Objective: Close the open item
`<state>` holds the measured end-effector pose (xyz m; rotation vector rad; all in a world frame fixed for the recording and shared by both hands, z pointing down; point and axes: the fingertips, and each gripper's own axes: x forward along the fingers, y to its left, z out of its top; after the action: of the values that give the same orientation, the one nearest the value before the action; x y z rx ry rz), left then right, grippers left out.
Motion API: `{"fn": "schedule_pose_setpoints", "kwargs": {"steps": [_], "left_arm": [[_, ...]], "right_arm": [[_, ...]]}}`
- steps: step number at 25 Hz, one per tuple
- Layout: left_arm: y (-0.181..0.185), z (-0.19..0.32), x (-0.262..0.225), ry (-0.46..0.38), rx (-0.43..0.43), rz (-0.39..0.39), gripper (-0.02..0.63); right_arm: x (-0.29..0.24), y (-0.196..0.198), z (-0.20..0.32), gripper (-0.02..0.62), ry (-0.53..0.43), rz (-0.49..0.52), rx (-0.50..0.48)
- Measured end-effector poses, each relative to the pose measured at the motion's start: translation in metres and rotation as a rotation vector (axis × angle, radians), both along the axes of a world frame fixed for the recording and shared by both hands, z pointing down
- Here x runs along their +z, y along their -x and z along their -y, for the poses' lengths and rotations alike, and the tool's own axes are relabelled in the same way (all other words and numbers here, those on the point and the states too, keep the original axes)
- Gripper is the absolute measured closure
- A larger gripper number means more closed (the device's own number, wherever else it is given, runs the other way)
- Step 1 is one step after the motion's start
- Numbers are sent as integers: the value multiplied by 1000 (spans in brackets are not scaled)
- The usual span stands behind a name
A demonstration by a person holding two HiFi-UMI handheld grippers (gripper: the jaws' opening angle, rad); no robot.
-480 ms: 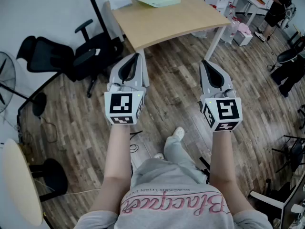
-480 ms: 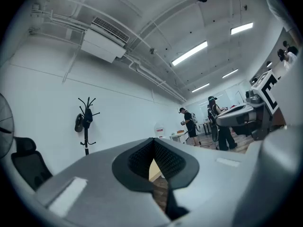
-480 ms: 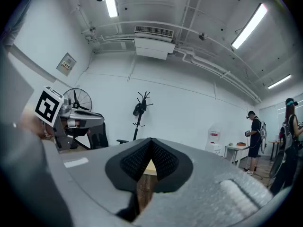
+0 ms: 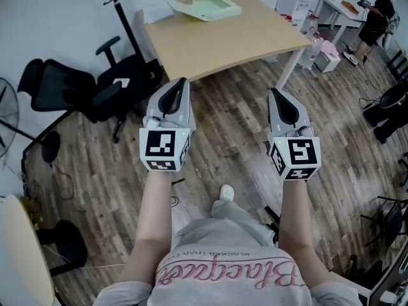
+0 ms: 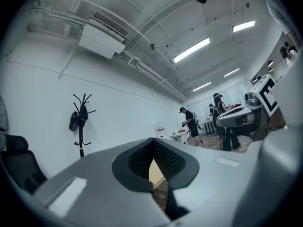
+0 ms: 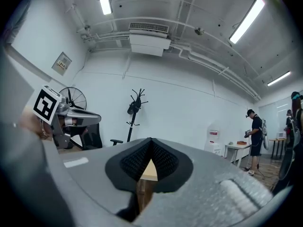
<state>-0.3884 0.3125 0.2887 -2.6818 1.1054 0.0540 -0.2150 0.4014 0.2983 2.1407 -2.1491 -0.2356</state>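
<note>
Pale-green open box: lying flat on the wooden table at twelve o'clock from you, well apart from both tools. Left gripper: you are holding it out over the plank floor at eleven o'clock, jaws pressing together on nothing. Right gripper: you are holding it out at one o'clock, jaws likewise pressing together, empty. Black office chair: standing at ten o'clock, beside the table

Pink script on the person's grey shirt, seen upside down, seems to begin "Blac"; the small capitals beside it are too fine to read. The cubes on the left gripper and right gripper bear black-and-white square code markers. The wall notice is illegible.
</note>
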Motion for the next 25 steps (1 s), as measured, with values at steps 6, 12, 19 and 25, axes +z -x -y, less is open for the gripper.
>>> {"fn": "schedule_pose_setpoints", "kwargs": {"steps": [6,12,19,25], "left_arm": [[-43,52,-8,-7,-29,12,591],[-80,81,-8,-5,-42,9,591],[-95,100,-6,-2,-65,5,591],[-109,126,-11,-9,-76,2,591]], "right_arm": [[-11,-41,56,592,-22,8,-42],[-11,-74,91,592,-19,0,-84],[-12,-100,110,592,-24,10,-88],[-15,-120,132,592,-38,8,-79]]}}
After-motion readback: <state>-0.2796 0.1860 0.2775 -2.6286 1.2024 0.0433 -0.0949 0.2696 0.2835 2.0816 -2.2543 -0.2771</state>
